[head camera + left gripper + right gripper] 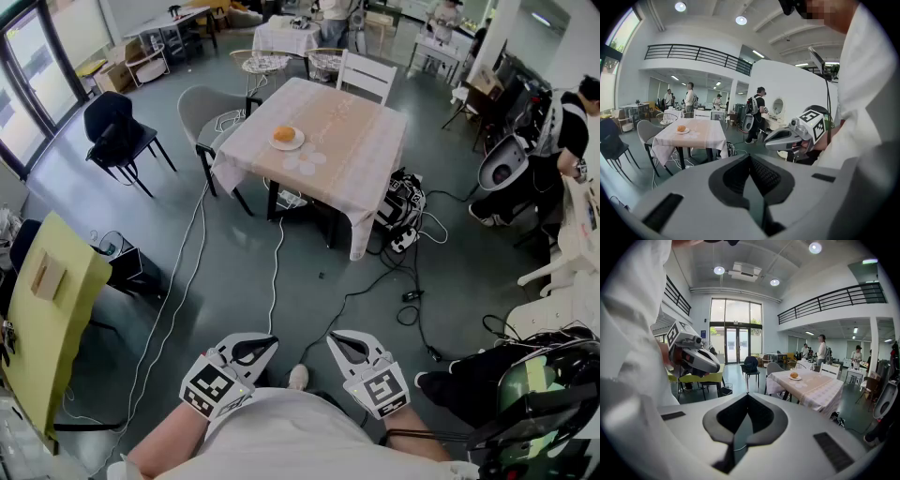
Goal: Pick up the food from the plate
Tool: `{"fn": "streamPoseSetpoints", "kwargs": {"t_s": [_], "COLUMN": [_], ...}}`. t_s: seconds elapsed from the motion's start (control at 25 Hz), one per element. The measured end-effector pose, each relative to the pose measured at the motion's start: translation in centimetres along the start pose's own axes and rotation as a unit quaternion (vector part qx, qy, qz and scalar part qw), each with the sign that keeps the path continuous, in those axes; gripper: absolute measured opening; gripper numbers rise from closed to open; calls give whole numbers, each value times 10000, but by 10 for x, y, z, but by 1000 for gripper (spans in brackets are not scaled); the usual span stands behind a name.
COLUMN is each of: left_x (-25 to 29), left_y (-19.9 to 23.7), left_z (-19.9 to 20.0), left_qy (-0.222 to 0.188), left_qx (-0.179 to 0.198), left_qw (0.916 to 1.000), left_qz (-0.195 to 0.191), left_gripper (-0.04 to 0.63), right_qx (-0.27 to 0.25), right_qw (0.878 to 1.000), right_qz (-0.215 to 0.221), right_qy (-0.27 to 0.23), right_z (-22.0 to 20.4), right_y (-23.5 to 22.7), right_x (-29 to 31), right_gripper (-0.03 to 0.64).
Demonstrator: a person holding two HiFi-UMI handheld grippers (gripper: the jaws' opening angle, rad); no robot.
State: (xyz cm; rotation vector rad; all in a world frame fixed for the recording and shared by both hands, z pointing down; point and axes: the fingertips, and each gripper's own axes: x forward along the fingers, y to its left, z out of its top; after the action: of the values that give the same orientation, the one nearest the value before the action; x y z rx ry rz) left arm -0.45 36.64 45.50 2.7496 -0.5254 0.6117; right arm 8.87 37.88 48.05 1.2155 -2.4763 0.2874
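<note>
An orange, bun-like piece of food [284,134] lies on a white plate [287,144] on a table [366,155] with a pale cloth, far ahead across the room. The food [681,128] and the plate [682,132] look small in the left gripper view, as do the food [793,375] and the plate [795,378] in the right gripper view. My left gripper [266,345] and my right gripper [339,341] are held close to my body, both shut and empty, several steps short of the table. The grippers see each other: right gripper [769,139], left gripper [714,367].
Chairs [208,112] [367,77] stand around the table, a black chair [117,131] at left. Cables [275,258] and a bag [403,202] lie on the grey floor between me and the table. A yellow-green table [52,314] is near left. A person [567,141] and equipment stand at right.
</note>
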Motion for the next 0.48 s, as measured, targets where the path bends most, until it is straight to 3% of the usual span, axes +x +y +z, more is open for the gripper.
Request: {"fn": "streamPoseSetpoints", "kwargs": {"t_s": [0.2, 0.48], "left_x": [10, 29], "left_y": [41, 111], "left_z": [10, 25], "left_qy": [-101, -274], "left_qx": [31, -28], "left_qw": [9999, 9996], "left_qz": [106, -38], "left_gripper": [8, 8], "right_qx": [-136, -145], "right_qw": [9999, 9996], "right_qz": [-21, -131], "right_qy": [2, 187], "right_z": [10, 27], "right_y": [-23, -54], "right_x": [30, 88], "right_gripper": [11, 11]}}
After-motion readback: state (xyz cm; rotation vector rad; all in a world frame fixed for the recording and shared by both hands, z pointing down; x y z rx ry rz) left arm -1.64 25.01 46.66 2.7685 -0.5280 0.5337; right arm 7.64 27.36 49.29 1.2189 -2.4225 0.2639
